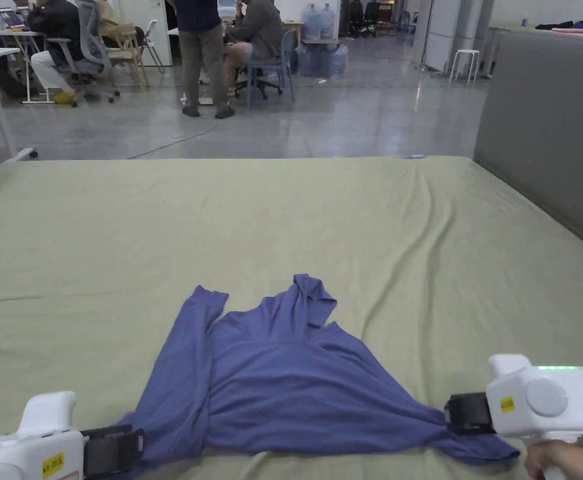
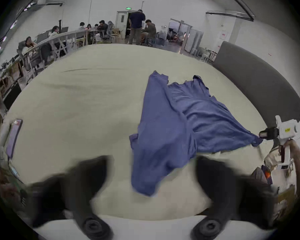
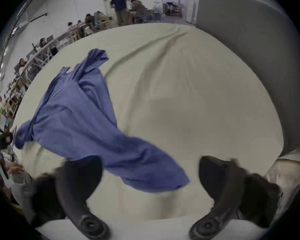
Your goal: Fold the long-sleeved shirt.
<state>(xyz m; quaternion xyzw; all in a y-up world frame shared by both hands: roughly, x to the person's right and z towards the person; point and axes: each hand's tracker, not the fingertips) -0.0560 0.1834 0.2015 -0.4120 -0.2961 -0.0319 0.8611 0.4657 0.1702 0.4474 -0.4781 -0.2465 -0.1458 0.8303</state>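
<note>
1. Blue long-sleeved shirt [image 1: 284,387] of soft, thin knit fabric lies on the near part of a pale olive-green bedsheet [image 1: 284,219]; body fans out wide toward the near edge and narrows toward the far end, with rumpled folds at the far tip.
2. One sleeve runs as a long flat strip along the shirt's left side, cuff end pointing away.
3. Sheet is matte cloth with long soft creases, most of them right of the shirt.
4. Left gripper [image 1: 112,451]: white moulded plastic body, black jaw block, at the shirt's near-left corner. In the left gripper view [image 2: 151,179] its black curved jaws stand wide apart, blurred, with the shirt hem lying loose between them; nothing pinched.
5. Right gripper [image 1: 465,414]: same white-and-black build, at the shirt's near-right corner, a bare hand [image 1: 565,459] on its grip. In the right gripper view [image 3: 150,174] its jaws are spread wide, cloth tip lying between them, not clamped.
6. Small yellow sticker on each gripper body; print too small to read. Green light strip glows on each.
7. Grey padded upholstered panel [image 1: 547,137] stands along the right side of the sheet.
8. Glossy grey concrete floor [image 1: 346,125] beyond, with people at desks and chairs.
</note>
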